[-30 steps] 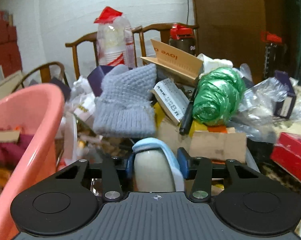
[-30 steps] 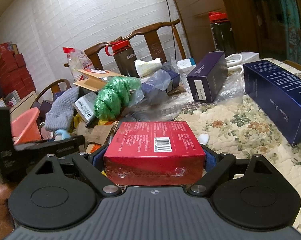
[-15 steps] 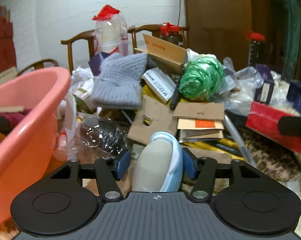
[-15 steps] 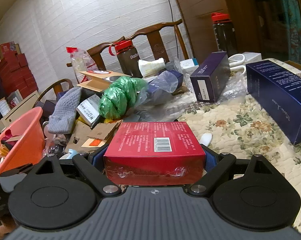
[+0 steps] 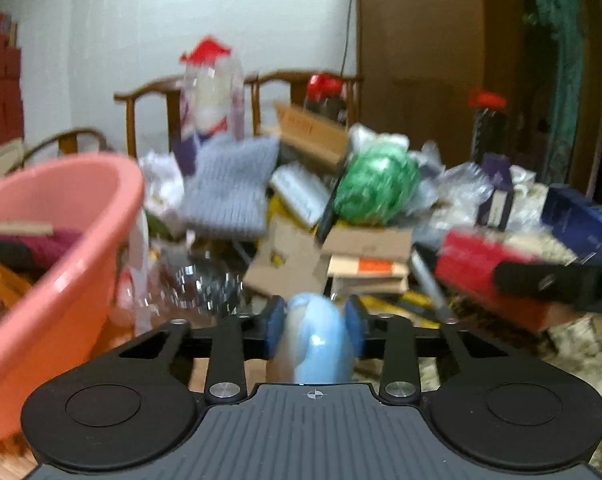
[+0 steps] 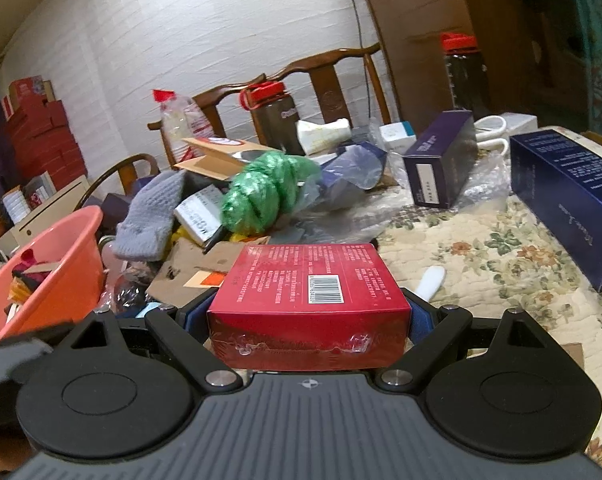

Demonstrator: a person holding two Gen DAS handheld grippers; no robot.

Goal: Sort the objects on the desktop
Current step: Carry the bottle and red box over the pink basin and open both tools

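Observation:
My left gripper [image 5: 315, 320] is closing on a rounded light blue and white object [image 5: 321, 344], and its blue pads press both sides of it. The view is blurred. A pink plastic basin [image 5: 61, 264] with bits inside stands close on the left. My right gripper [image 6: 307, 312] is shut on a red box [image 6: 301, 276] with a barcode on top, held above the floral tablecloth [image 6: 481, 256]. In the left wrist view the red box [image 5: 473, 268] shows at the right. The basin [image 6: 57, 276] lies left of the right gripper.
A heap fills the table's middle: a grey knit hat [image 5: 229, 192], a green plastic bag [image 5: 375, 188], cardboard pieces [image 5: 365, 240] and clear wrappers. A purple box [image 6: 441, 168] and a navy box [image 6: 569, 200] stand at the right. Wooden chairs [image 6: 333, 76] and red-capped bottles are behind.
The left gripper has drawn back from the heap, so more table shows. Its jaws widened around the blue object, then closed on it. The right gripper has kept still with the red box.

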